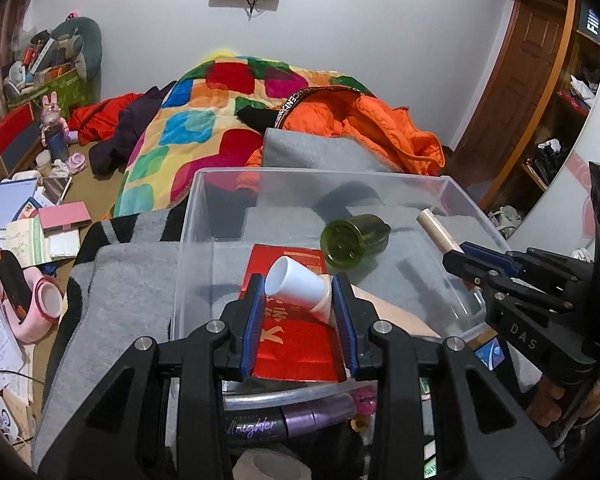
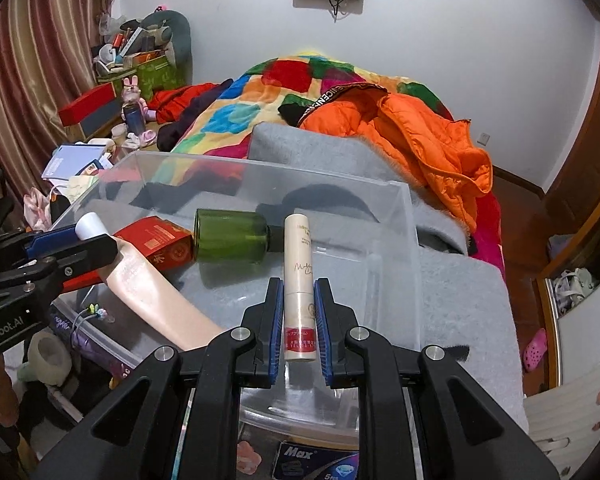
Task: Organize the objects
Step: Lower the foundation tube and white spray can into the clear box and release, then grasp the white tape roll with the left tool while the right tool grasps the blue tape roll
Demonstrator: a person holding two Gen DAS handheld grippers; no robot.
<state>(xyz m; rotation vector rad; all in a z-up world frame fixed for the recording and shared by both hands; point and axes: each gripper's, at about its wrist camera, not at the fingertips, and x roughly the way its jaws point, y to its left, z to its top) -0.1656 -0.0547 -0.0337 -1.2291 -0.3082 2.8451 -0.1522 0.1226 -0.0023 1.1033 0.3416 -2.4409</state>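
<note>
My left gripper (image 1: pixel 298 284) is shut on a peach squeeze tube with a white cap (image 1: pixel 296 282), held over the clear plastic bin (image 1: pixel 320 174). The tube also shows in the right wrist view (image 2: pixel 148 284). My right gripper (image 2: pixel 298 292) is shut on a cream stick tube (image 2: pixel 299 280), upright between the pads above the bin; its tip shows in the left wrist view (image 1: pixel 436 230). Inside the bin lie a green bottle (image 1: pixel 354 242) on its side and a red box (image 1: pixel 296 332), both also in the right wrist view, the bottle (image 2: pixel 232 236) right of the box (image 2: pixel 156 240).
The bin rests on a grey blanket (image 2: pixel 460 300) on a bed with a colourful quilt (image 1: pixel 204 120) and an orange jacket (image 2: pixel 420 140). A purple mascara tube (image 1: pixel 284 424), a tape roll (image 2: pixel 50 358) and a blue Max box (image 2: pixel 316 460) lie near me. Clutter covers the floor at left (image 1: pixel 28 220).
</note>
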